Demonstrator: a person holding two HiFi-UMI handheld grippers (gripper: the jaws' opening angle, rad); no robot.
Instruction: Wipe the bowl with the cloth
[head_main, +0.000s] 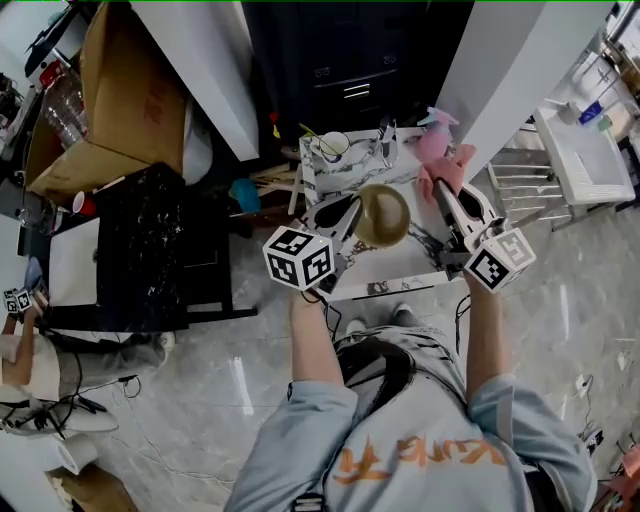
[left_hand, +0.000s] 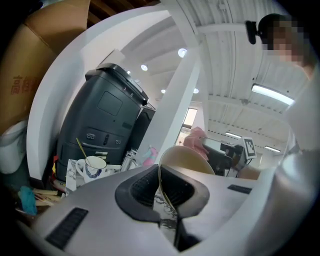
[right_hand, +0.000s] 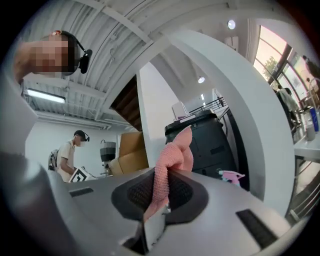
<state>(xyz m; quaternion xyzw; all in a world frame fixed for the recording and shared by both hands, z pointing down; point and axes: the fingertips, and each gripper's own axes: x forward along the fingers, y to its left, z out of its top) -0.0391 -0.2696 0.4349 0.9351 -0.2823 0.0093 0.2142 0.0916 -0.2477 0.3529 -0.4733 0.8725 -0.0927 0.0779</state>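
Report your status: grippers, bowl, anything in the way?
Left gripper shut on bowl rim. Right gripper shut on cloth. Cloth not yet on bowl. Nothing between them.

Two grippers show, the left gripper (left_hand: 161, 197) and the right gripper (right_hand: 159, 197). Marker cubes number three: one (head_main: 298, 258) on the left gripper, one (head_main: 500, 260) on the right, and a third cube (head_main: 17, 300) at the head view's far left edge. There is one bowl (head_main: 385, 215), one pink cloth (head_main: 447, 165), one white cup (head_main: 333, 146), one pink spray bottle (right_hand: 231, 176), one black printer (left_hand: 105, 120) and one large cardboard box (head_main: 130, 90). People number two: the wearer (head_main: 420, 440) and a second person (right_hand: 66, 156)
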